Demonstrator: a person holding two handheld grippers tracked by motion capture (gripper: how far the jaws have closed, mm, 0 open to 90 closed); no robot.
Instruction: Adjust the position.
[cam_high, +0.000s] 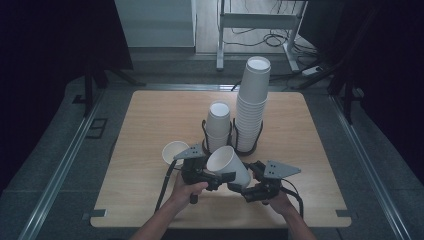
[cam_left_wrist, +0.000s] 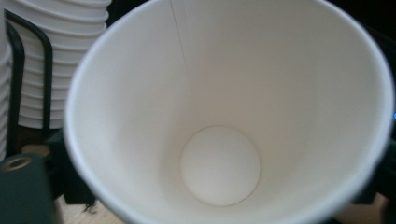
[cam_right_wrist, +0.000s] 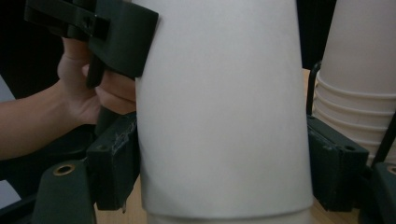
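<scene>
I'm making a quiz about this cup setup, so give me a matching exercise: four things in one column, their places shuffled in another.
1 tall stack
2 short stack
3 tilted cup
4 loose cup

A clamped in the right gripper
B in the right holder
C on the table, far left
D in the left holder

Pairs: 1-B, 2-D, 3-A, 4-C

— How many cup stacks (cam_high: 252, 107) do you count?
— I see two in the black holder (cam_high: 234, 136) (one tall, one short), plus two loose cups (cam_high: 228, 165).
— Grippers (cam_high: 212, 181)?
— Two.
</scene>
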